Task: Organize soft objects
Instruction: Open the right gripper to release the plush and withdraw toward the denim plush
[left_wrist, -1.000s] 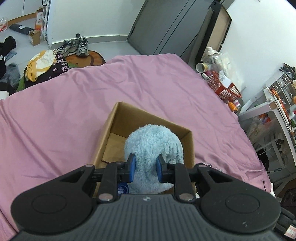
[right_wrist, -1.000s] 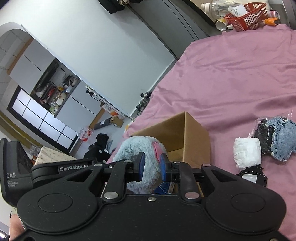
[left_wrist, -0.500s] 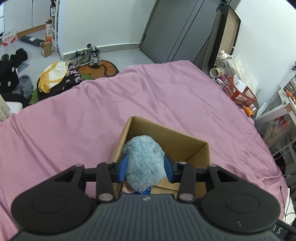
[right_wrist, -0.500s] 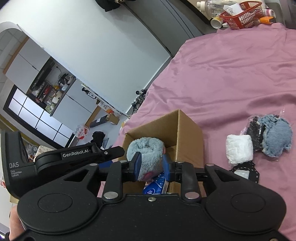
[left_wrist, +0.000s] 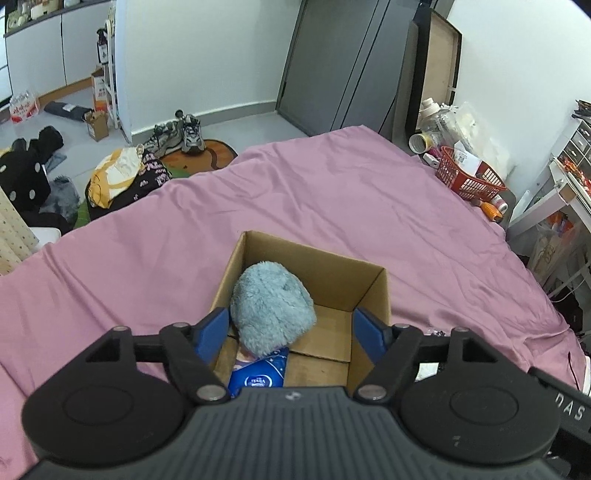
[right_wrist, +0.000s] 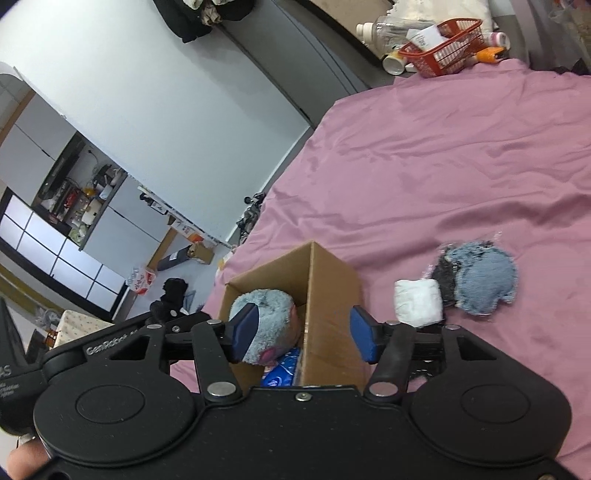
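Left claw (left_wrist: 291, 334): you hold it above the near rim of the cardboard box (left_wrist: 332, 273), pointing down and forward; its blue pads (left_wrist: 212, 328) are spread wide, gripping nothing.

Right claw (right_wrist: 301, 334): you hold it rolled to one side over the same box, pads likewise spread wide and empty; one pad overlaps the toy in the lower centre of the frame, contact cannot be told.

Blue plush toy (left_wrist: 271, 306): inside the box, on its left side in the left wrist view, resting on a blue printed packet (left_wrist: 258, 373).

Box: open-topped, standing on the pink bed sheet (left_wrist: 332, 192), centre of the frame.

White folded cloth (right_wrist: 417, 302): on the sheet, right of the box, touching a black item (right_wrist: 445, 278) and near a blue-grey fuzzy piece (right_wrist: 484, 278).

Red basket (left_wrist: 467, 181): beyond the bed's far edge, upper right, among bottles.

Shoes (left_wrist: 183, 134) and clothes pile (left_wrist: 122, 175): on the floor, upper left.
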